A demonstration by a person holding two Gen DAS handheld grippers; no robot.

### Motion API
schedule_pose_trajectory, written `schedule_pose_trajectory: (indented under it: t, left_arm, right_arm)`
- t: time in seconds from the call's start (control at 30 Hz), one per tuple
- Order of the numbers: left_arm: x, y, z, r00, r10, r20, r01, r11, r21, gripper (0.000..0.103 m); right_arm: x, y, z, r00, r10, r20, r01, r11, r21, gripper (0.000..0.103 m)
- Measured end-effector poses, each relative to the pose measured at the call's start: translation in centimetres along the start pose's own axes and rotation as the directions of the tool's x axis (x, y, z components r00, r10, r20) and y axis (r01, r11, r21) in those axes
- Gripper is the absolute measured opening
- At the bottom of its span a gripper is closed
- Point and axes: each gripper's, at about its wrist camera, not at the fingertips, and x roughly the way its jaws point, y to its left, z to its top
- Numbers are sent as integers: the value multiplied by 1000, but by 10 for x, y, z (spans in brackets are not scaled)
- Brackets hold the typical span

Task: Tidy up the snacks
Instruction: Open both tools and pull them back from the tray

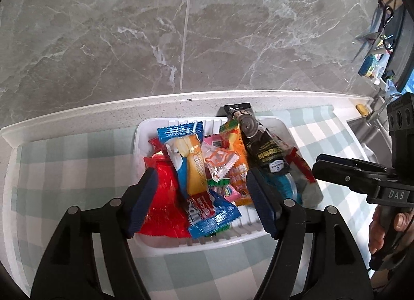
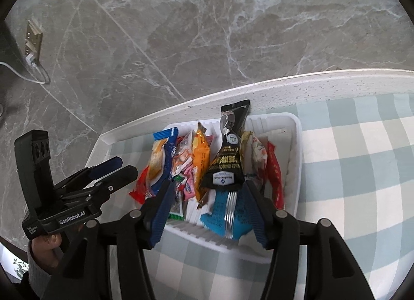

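Observation:
A white tray (image 1: pixel 282 125) on the checked cloth holds several snack packets: a red one (image 1: pixel 165 206), a blue and orange one (image 1: pixel 186 155), an orange one (image 1: pixel 236 170), a black one (image 1: pixel 261 147) leaning on the back rim. My left gripper (image 1: pixel 201 201) is open above the tray's near side, empty. My right gripper (image 2: pixel 207 209) is open over the same tray (image 2: pixel 292 124), above a blue packet (image 2: pixel 220 212) and below the black packet (image 2: pixel 227 165). Each gripper shows in the other's view: the right (image 1: pixel 326 168), the left (image 2: pixel 124 168).
A grey marble wall (image 1: pixel 181 28) stands right behind the white counter lip (image 1: pixel 77 116). A sink (image 1: pixel 367 129) and cluttered items (image 1: pixel 375 61) lie at the far right. A wall socket with a white plug (image 2: pixel 32 49) is at the left. Checked cloth (image 2: pixel 362 170) extends to the right.

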Motion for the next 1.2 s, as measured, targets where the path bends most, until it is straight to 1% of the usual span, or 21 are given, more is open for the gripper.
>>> schedule_pose_trajectory:
  t: [0.03,0.1,0.13,0.2,0.3,0.33,0.47,0.6,0.77,0.9,1.2]
  left_arm:
    - [-3,-1,-1,1000,0,4,0,1000,-2,71]
    - [-10,-4,-5,1000,-3,12,3,1000,-5,81]
    - [-15,-6,-7,1000,-7,20,7,1000,-9,83]
    - [-21,-8,-12,1000,-11,24,11,1000,-15,91]
    - [-31,-15,-20,999,-19,28,20,1000,-24,98]
    - [-35,-17,-23,999,-24,28,25,999,-26,99]
    - [-51,-32,-35,999,-23,37,23,1000,-12,101]
    - [-72,-51,-47,998,-14,61,13,1000,18,101]
    - [-101,-76,-54,995,1,102,-9,997,74,102]
    - [-123,-94,-60,991,8,133,-23,993,113,102]
    - [-153,-119,-68,986,2,165,-28,987,156,102]
  right_arm:
    - [-4,2,-3,1000,0,5,1,1000,-9,58]
    - [-12,5,-9,1000,-1,13,1,1000,-21,59]
    - [-17,7,-13,1000,0,18,1,1000,-27,59]
    - [-25,9,-19,1000,1,26,0,999,-35,62]
    - [-36,14,-31,999,-1,37,2,999,-47,62]
    - [-41,16,-35,999,-2,41,4,999,-53,62]
    - [-58,22,-53,998,-18,60,23,997,-79,63]
    - [-77,25,-69,996,-24,81,30,996,-86,64]
    - [-98,28,-87,993,-43,111,54,994,-94,67]
    - [-116,31,-101,989,-64,133,79,991,-108,68]
    - [-142,37,-125,982,-99,161,120,985,-126,69]
